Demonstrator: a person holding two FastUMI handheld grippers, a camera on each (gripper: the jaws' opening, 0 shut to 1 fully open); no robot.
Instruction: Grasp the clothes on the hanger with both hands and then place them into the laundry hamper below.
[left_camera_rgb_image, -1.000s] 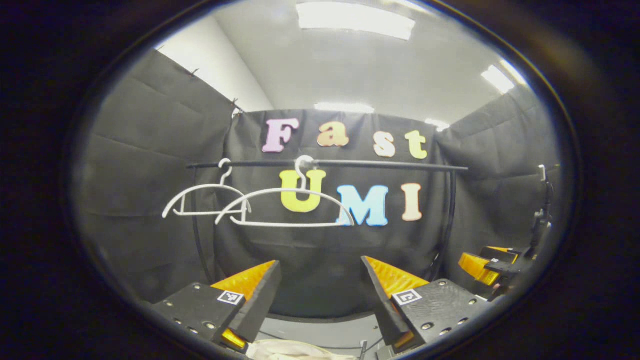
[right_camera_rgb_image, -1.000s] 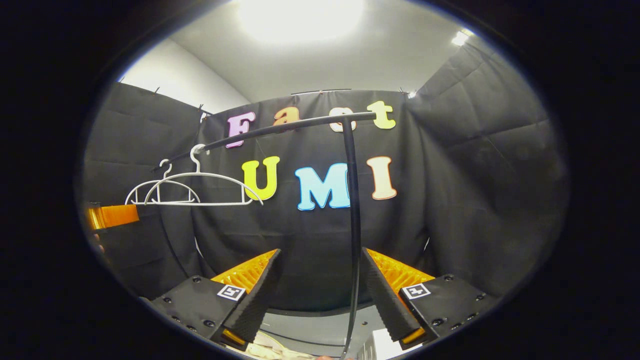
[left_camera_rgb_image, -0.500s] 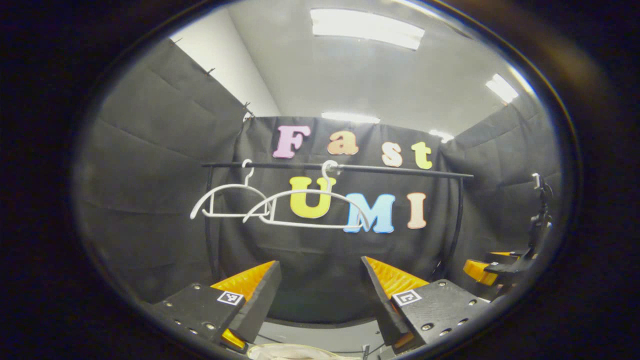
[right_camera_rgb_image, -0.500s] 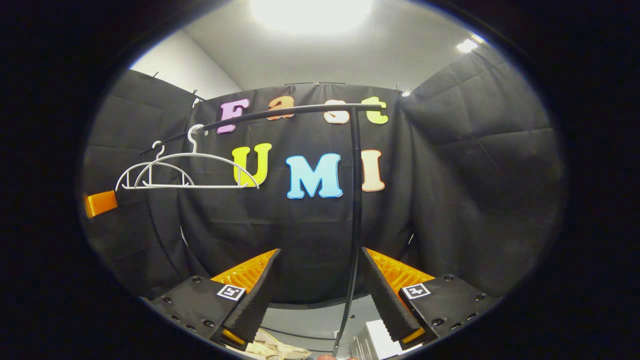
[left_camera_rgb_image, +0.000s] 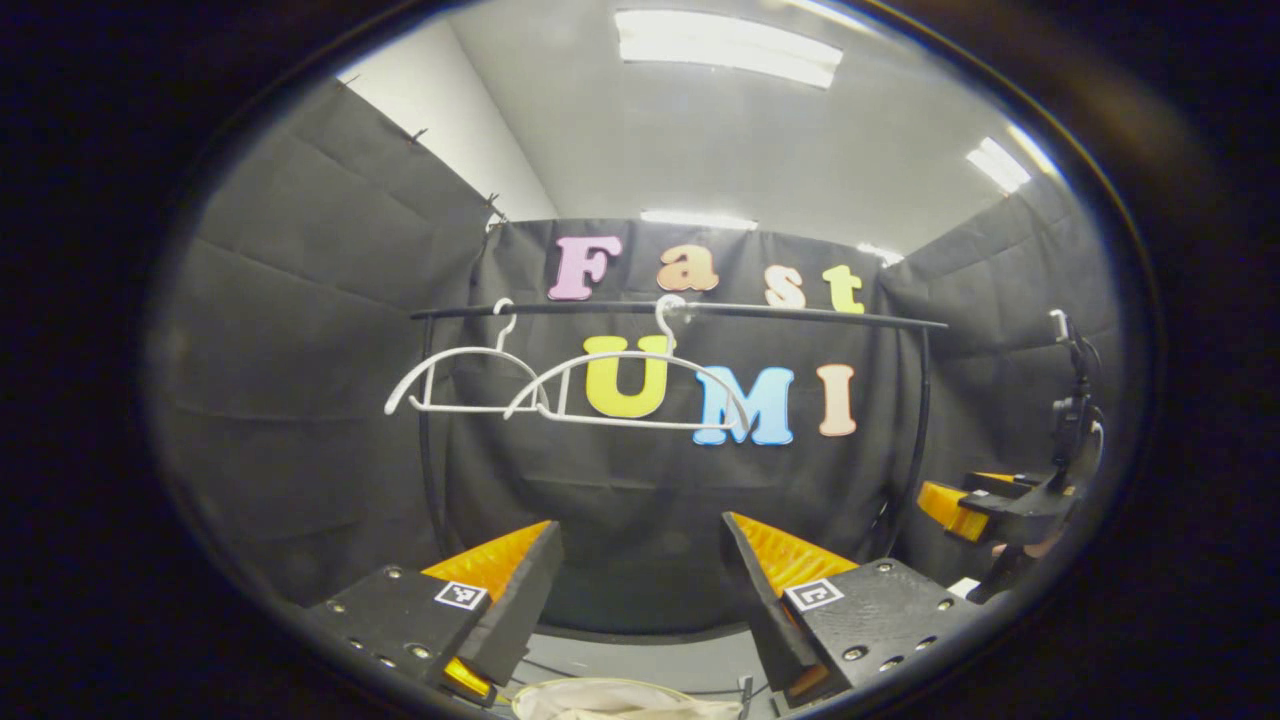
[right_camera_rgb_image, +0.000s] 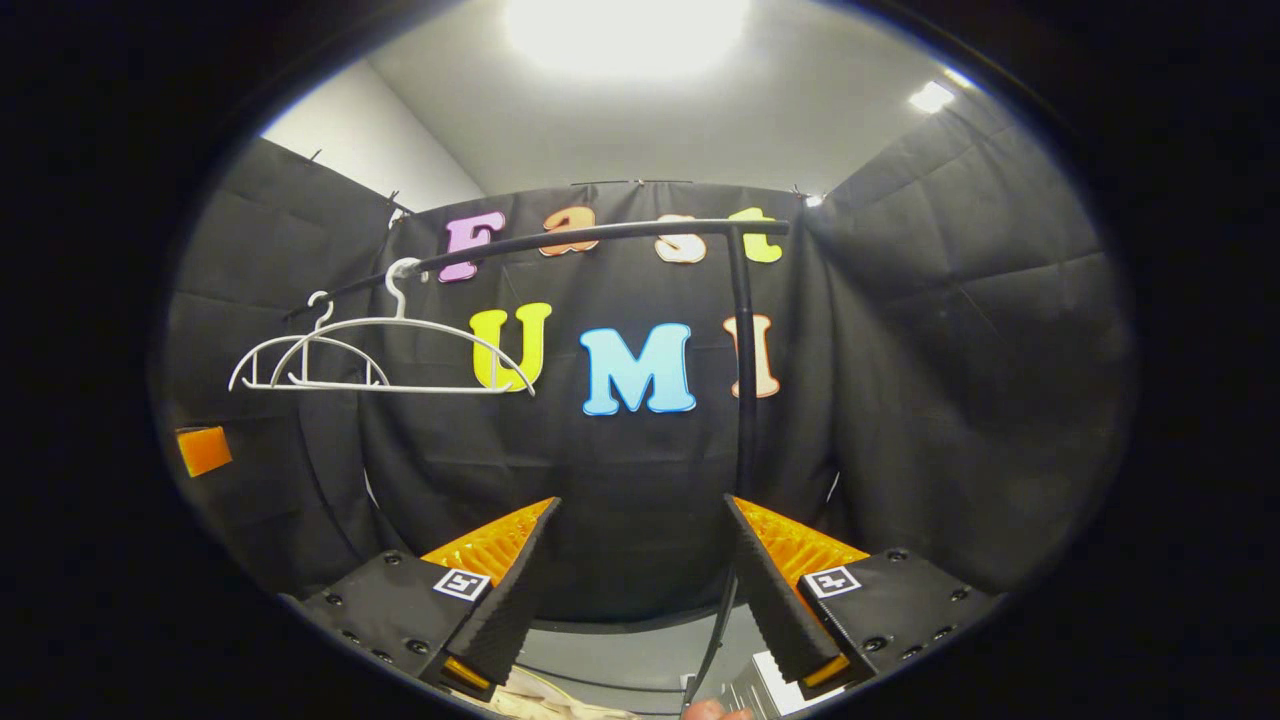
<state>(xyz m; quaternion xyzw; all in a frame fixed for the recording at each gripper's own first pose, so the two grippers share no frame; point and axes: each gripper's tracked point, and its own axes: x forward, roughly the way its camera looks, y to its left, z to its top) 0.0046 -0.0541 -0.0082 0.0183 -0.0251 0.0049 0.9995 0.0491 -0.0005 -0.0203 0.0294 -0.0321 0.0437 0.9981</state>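
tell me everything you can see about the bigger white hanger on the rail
The larger white hanger looks like thin plastic or coated wire: a curved hook, two arched shoulder arms and a straight bottom bar with short struts near the ends. It hangs upright and bare, no clothing on it, its hook over the black horizontal rail. A smaller white hanger hangs beside it, overlapping it in both views; whether they touch cannot be told. Neither gripper touches it.
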